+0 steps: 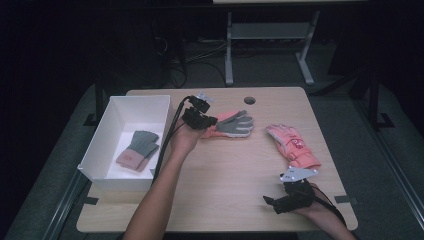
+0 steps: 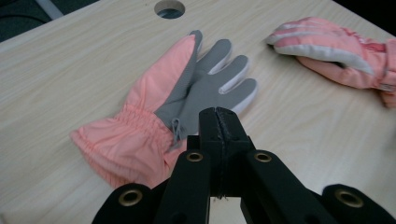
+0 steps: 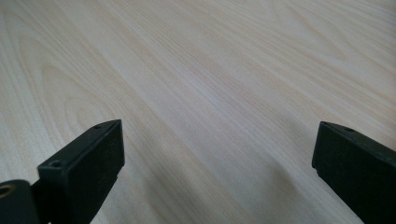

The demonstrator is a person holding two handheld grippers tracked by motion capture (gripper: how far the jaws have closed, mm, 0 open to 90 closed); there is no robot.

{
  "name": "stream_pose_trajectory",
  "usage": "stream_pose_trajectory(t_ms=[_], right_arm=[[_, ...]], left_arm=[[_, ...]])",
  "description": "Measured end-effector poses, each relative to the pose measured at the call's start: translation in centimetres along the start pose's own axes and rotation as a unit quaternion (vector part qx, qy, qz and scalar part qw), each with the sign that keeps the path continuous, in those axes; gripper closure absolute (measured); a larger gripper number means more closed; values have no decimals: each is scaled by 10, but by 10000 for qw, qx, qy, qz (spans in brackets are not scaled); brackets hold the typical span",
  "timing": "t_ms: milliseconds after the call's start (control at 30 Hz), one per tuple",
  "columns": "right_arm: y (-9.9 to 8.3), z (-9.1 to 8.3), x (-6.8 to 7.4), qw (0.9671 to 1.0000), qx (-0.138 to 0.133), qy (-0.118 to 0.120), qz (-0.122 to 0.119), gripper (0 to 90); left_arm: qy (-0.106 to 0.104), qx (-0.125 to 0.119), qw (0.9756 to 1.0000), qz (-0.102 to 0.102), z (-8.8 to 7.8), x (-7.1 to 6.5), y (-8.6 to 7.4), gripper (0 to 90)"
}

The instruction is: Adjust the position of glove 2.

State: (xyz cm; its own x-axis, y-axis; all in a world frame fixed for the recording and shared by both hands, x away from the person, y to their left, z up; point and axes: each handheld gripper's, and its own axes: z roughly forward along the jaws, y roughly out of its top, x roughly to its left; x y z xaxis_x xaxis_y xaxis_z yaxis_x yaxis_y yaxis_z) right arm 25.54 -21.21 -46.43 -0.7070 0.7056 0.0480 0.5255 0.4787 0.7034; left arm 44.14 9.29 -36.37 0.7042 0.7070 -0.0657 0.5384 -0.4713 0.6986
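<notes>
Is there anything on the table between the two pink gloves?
No. In the high view, bare wood separates the pink and grey glove from the pink glove; the left gripper view agrees.

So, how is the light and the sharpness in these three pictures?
High view: the room around is very dark, the table evenly lit, soft and a little grainy. Left gripper view: bright, the peach and grey glove fairly sharp, the shut left gripper close and slightly soft. Right gripper view: wood grain soft, a faint shadow near the open right gripper.
</notes>
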Motion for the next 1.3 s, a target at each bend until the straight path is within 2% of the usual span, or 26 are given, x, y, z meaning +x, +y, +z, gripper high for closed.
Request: stream_pose_trajectory(t_ms=[167,267,300,367,433,467,500,600,667,767,800,967,1033,1300], right_arm=[[1,1,0,10000,-32,-5,-50,21],[1,1,0,10000,-25,14,-40,21],[0,1,0,9999,-16,25,-116,21],[-1,1,0,10000,23,31,-47,21],[-1,0,-2,10000,-19,13,-34,21],[-1,0,-1,10000,-31,16,-27,21],[-1,-1,-1,10000,-7,24,-6,21],[-1,1,0,10000,13,38,-25,21],[-1,0,-1,10000,-10,35,-45,21],[-1,0,0,10000,3,48,-18,21],[-1,0,0,10000,4,49,-23,21],[-1,0,0,10000,1,47,-20,21],[-1,0,0,10000,4,54,-47,21],[-1,-1,0,10000,-17,43,-53,21]], left_arm=[[-57,21,10000,-55,27,10,-1,896],[-28,39,10000,-52,42,13,-1,896],[-21,47,10000,-38,46,13,-1,896],[26,96,9999,-46,56,15,-3,897],[116,197,9996,-175,64,19,-5,896],[45,175,9996,-231,68,20,-6,897],[92,186,9996,-193,71,22,-6,897],[149,146,9995,-249,76,25,-7,897],[186,204,9993,-254,79,27,-8,897],[128,285,9990,-313,83,29,-10,897],[131,345,9989,-274,84,29,-11,897],[57,402,9988,-286,82,25,-10,898],[30,480,9986,-205,80,23,-11,898],[-113,556,9978,-333,73,14,-19,900]])
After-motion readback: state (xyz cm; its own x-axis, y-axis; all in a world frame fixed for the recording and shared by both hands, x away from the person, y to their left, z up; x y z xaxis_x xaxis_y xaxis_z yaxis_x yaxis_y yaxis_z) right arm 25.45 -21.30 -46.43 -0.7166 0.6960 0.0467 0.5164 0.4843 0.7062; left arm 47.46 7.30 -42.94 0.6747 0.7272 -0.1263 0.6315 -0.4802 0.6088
